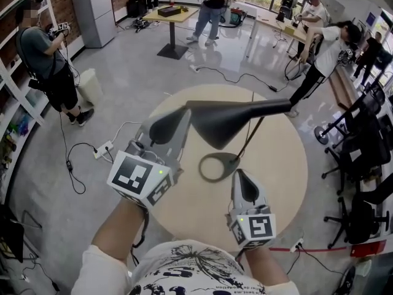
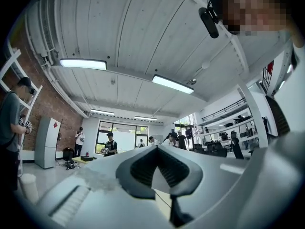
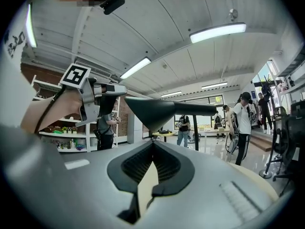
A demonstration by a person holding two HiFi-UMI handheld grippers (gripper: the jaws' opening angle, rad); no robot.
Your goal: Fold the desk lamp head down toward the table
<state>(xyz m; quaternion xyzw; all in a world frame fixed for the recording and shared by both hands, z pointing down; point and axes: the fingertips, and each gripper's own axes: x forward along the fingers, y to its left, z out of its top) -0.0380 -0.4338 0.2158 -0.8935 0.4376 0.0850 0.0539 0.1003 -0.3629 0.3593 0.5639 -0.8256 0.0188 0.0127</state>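
The black desk lamp's cone-shaped head [image 1: 233,118] lies about level above the round beige table [image 1: 279,177]. Its thin stem [image 1: 252,137] slants down to the ring base [image 1: 232,161]. My left gripper [image 1: 182,117] is raised at the head's wide left rim, jaws shut, with nothing seen between them; its own view [image 2: 157,151] shows only ceiling and room. My right gripper [image 1: 239,174] sits low beside the base, jaws shut and empty. In the right gripper view [image 3: 153,144] the head [image 3: 157,111] hangs just above, with the left gripper [image 3: 112,92] at its rim.
Black office chairs [image 1: 362,140] stand to the table's right. A white power strip [image 1: 103,149] and cables lie on the floor at the left. Several people stand around the room, one by the shelves [image 1: 52,60]. Another table [image 1: 172,14] stands at the back.
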